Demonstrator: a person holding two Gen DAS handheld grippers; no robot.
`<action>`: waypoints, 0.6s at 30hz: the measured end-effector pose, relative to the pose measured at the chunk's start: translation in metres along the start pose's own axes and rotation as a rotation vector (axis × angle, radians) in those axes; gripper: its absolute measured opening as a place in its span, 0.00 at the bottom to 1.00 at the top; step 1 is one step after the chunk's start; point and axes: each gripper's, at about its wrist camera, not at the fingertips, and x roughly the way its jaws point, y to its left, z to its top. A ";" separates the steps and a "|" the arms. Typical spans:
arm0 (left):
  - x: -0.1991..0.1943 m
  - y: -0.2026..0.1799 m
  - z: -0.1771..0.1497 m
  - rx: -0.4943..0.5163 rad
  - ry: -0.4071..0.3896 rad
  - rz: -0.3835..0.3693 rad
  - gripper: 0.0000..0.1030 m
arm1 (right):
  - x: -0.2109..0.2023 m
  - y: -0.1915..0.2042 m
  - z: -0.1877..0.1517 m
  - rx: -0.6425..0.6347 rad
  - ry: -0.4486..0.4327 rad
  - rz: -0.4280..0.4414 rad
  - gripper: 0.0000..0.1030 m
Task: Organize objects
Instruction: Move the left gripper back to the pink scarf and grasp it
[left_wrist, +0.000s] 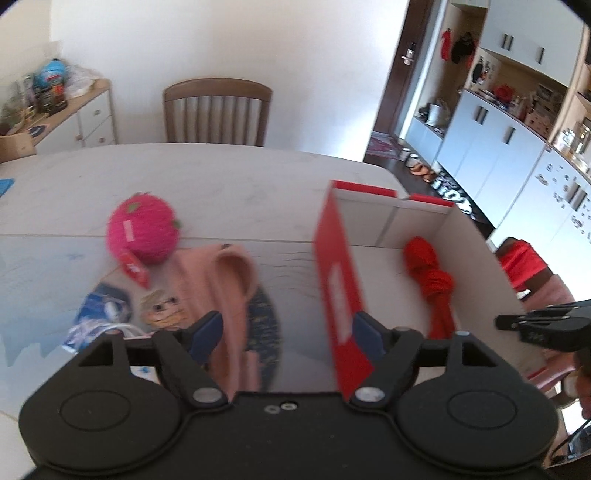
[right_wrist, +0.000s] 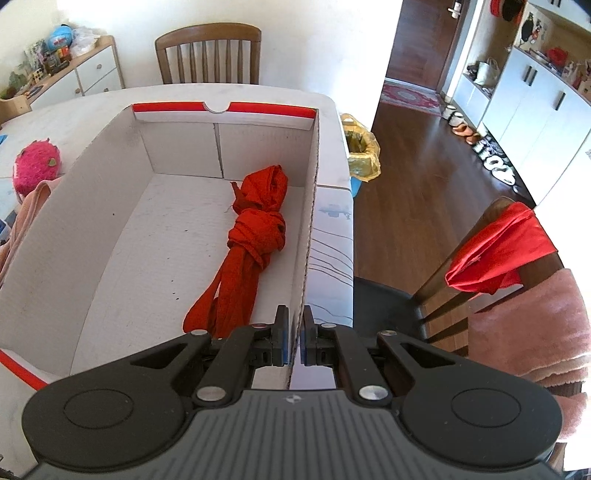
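Pale dining table (right_wrist: 236, 94) under an open red-and-white cardboard box (right_wrist: 122, 236).
Right gripper (right_wrist: 294, 334) pinched tight on the box's right wall; left gripper (left_wrist: 286, 330) spread wide, empty, beside the box's red outer wall. Knotted red cloth (right_wrist: 255, 236) inside the box; pink plush ball (left_wrist: 142, 230) and pink garment (left_wrist: 225, 280) outside on the tabletop.

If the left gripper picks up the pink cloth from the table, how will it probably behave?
The pink cloth lies crumpled in soft folds, so it will likely hang limp and drape. It seems light. One end touches the pink plush toy, so lifting may drag or nudge it. The left gripper is open.
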 end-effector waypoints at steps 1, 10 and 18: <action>0.001 0.007 -0.002 -0.004 -0.001 0.010 0.79 | 0.000 0.000 0.000 0.004 0.002 -0.005 0.05; 0.027 0.040 -0.006 0.018 0.022 0.038 0.91 | 0.001 0.004 0.003 0.031 0.017 -0.049 0.05; 0.074 0.039 -0.009 0.078 0.071 0.060 0.93 | 0.002 0.006 0.004 0.050 0.027 -0.072 0.05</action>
